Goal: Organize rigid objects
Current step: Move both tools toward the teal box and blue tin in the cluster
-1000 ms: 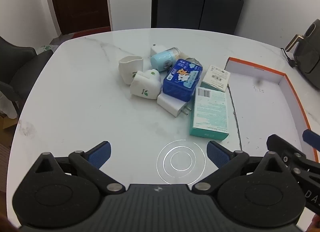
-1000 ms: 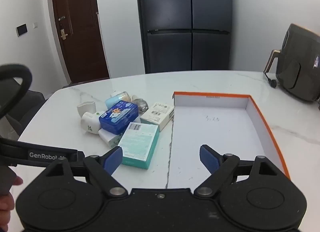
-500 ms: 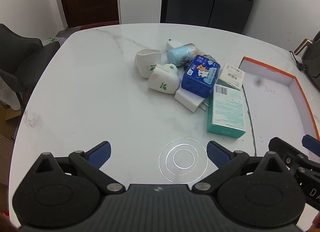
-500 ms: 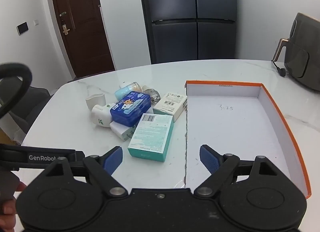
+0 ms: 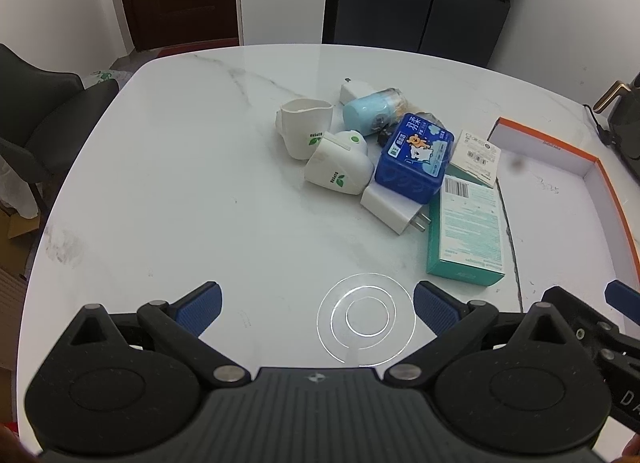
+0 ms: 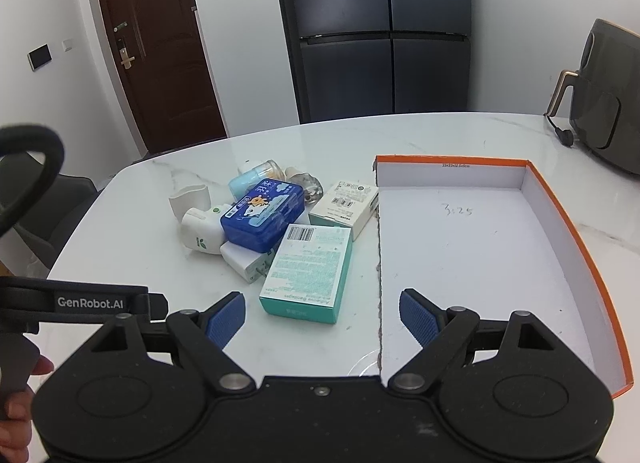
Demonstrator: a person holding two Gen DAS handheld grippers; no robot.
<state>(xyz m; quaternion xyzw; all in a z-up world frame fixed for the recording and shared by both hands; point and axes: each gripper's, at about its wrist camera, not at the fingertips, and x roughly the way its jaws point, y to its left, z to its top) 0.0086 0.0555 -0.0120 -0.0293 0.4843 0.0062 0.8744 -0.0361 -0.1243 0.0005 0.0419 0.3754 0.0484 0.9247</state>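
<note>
A heap of small objects lies mid-table: a blue tin (image 5: pixel 414 158) (image 6: pixel 262 212), a teal box (image 5: pixel 468 231) (image 6: pixel 308 273), a white charger (image 5: pixel 394 210) (image 6: pixel 246 261), two white holders (image 5: pixel 340 169) (image 5: pixel 304 127), a light blue jar (image 5: pixel 370 113) and a white printed box (image 5: pixel 476 157) (image 6: pixel 346 201). An orange-rimmed white tray (image 6: pixel 576 223) (image 5: pixel 608 191) lies to their right, with nothing in it. My left gripper (image 5: pixel 318 305) hangs open near the table's front, short of the heap. My right gripper (image 6: pixel 322 315) is open just before the teal box and the tray's left edge.
A dark air fryer (image 6: pixel 604 95) with its cord stands at the table's far right. A dark chair (image 5: pixel 44 115) is at the left edge. A black fridge (image 6: pixel 380 31) and a brown door (image 6: pixel 156 47) are behind. A hand (image 6: pixel 16 415) shows at lower left.
Both grippers have drifted: the heap has shifted right in the left wrist view and right and lower in the right wrist view. Both stay open.
</note>
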